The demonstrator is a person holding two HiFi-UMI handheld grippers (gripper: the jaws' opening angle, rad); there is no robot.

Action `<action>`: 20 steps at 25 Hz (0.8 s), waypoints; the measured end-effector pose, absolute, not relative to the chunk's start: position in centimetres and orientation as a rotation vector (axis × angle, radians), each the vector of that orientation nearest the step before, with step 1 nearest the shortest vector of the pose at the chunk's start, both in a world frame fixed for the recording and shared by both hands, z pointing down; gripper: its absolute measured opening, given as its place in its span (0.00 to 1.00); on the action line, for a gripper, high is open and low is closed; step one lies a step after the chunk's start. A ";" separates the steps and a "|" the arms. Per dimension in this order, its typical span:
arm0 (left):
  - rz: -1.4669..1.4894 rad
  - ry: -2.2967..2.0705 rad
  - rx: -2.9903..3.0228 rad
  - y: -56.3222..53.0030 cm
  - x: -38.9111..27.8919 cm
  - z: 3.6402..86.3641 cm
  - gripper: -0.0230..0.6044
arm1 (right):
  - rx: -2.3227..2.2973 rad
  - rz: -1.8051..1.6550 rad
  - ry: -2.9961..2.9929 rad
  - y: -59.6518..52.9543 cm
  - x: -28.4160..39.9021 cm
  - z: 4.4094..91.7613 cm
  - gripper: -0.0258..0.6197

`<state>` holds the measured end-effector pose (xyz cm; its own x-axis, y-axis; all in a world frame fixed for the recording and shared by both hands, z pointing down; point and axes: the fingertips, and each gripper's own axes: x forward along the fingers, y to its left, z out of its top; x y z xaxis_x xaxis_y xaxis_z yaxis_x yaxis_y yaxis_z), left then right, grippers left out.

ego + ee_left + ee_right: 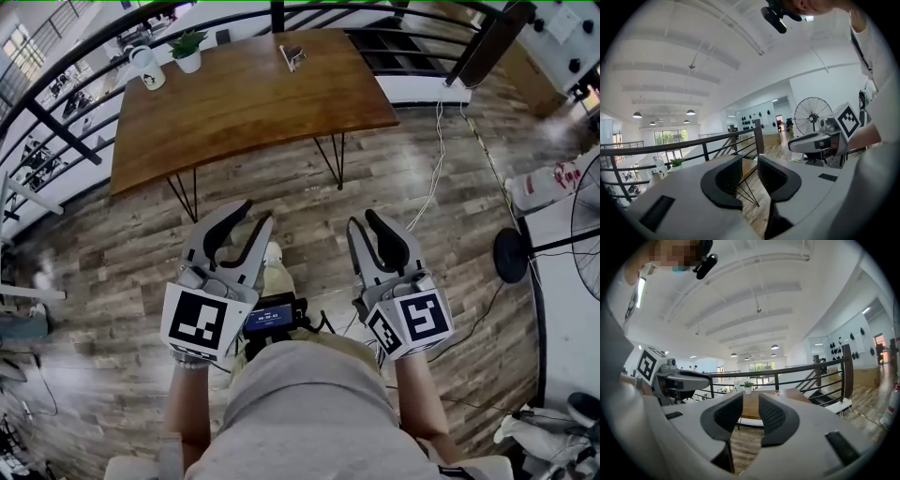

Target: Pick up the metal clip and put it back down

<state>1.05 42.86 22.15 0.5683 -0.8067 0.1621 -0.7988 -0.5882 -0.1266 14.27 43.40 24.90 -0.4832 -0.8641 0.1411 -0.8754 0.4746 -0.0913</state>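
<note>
No legible writing anywhere. Each tool carries a cube w/ a black-and-white square marker, left cube [199, 322] and right cube [417, 323]: patterns only, no letters. A small screen [270, 317] sits btwn the cubes at lower centre and glows blue w/ a few lines of text, too small to read. The white mug [147, 67] at the counter's upper-left corner has a dark print, also unreadable.

The metal clip [292, 56] lies on the wooden counter [244, 103], upper centre of the head view. It's near the far edge, to the right of the potted plant [187, 49], w/ bare wood all round it. It's well apart from both tools, which sit lower in the frame, over the plank floor [112, 262], short of the counter's near edge. In the frame the clip is above and a bit right of the left tool [255, 214], and above and left of the right tool [364, 218], approx centred btwn them.

The clip's long axis runs approx up-down in the frame w/ a slight tilt. Its darker end is toward the top and its paler end toward the bottom. It's too small to tell which end is the mouth.

Left tool: jaws apart, nothing btwn them. Its own view shows a hairpin leg [749, 192] of the counter and floor through the gap. Right tool: jaws apart, also empty, w/ counter edge and floor seen through the gap. The tools are side by side, about level, tips aimed up-frame at the counter.
</note>
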 end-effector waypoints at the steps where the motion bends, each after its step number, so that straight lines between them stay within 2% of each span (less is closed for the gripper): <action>1: -0.312 1.407 -2.753 42.2 1.0 22.2 0.20 | 1.556 0.231 -2.631 42.8 14.1 25.0 0.21; 20: -0.282 1.390 -2.811 23.9 -3.0 24.0 0.20 | 1.570 0.247 -2.572 25.5 10.1 25.8 0.21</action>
<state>-3.03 23.91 23.96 0.5943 -0.7876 0.1629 -0.7888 -0.6103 -0.0730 10.14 25.45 25.80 -0.4557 -0.8707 0.1850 -0.8900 0.4493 -0.0774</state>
